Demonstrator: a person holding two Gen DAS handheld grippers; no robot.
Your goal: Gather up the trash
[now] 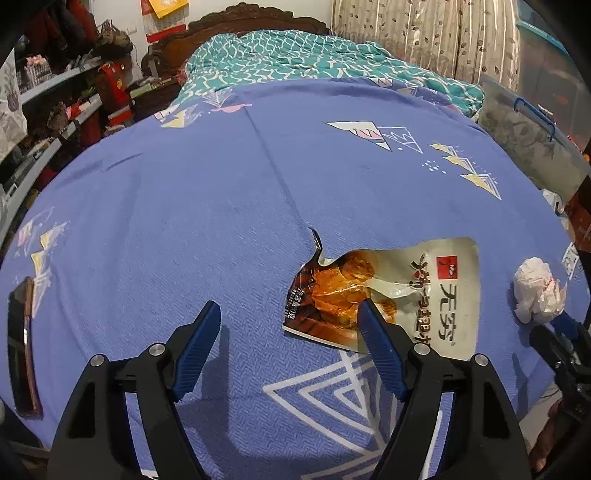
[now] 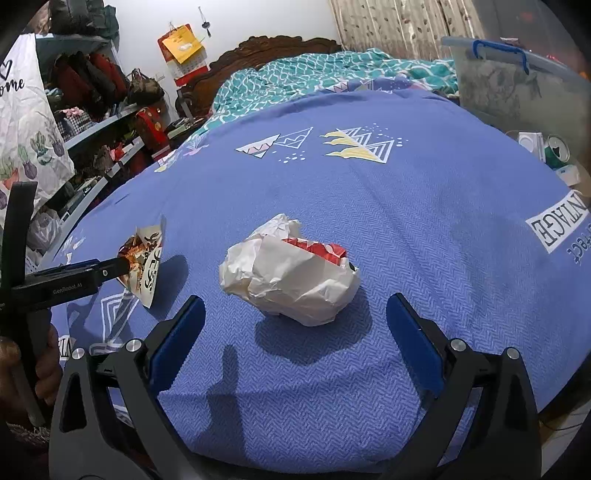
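A bedroom is showing in both wrist views: a bed covered by a blue sheet (image 1: pixel 229 206) printed with triangle motifs is filling most of each picture. A teal patterned quilt (image 1: pixel 280 59) is lying bunched at the far end, against a carved wooden headboard (image 2: pixel 269 48). Cluttered shelves (image 1: pixel 55 110) are running along the left side, a curtain (image 1: pixel 413 33) is hanging behind the bed, and a clear storage box (image 2: pixel 524 85) is standing at the right. A dark phone (image 1: pixel 23 347) is lying on the sheet at the left edge of the left wrist view.

The left gripper (image 1: pixel 290 321) is pointing down toward the sheet with its jaws standing wide apart. A torn snack wrapper (image 1: pixel 399 291) is lying flat on the sheet. The right-hand pad of this gripper is overlapping the wrapper's near edge; the left-hand pad is well apart from it, over bare sheet. Nothing is being clamped.

The right gripper (image 2: pixel 295 314) is also standing fully spread and is gripping nothing. A crumpled white paper ball (image 2: pixel 291 273) with a red printed patch is resting on the sheet just ahead of the fingertips, centred on the gap between them. Whether either pad is touching it cannot be told.

In the right wrist view, the left gripper is appearing at the left edge, held by a hand (image 2: pixel 44 369), its tip at the snack wrapper.
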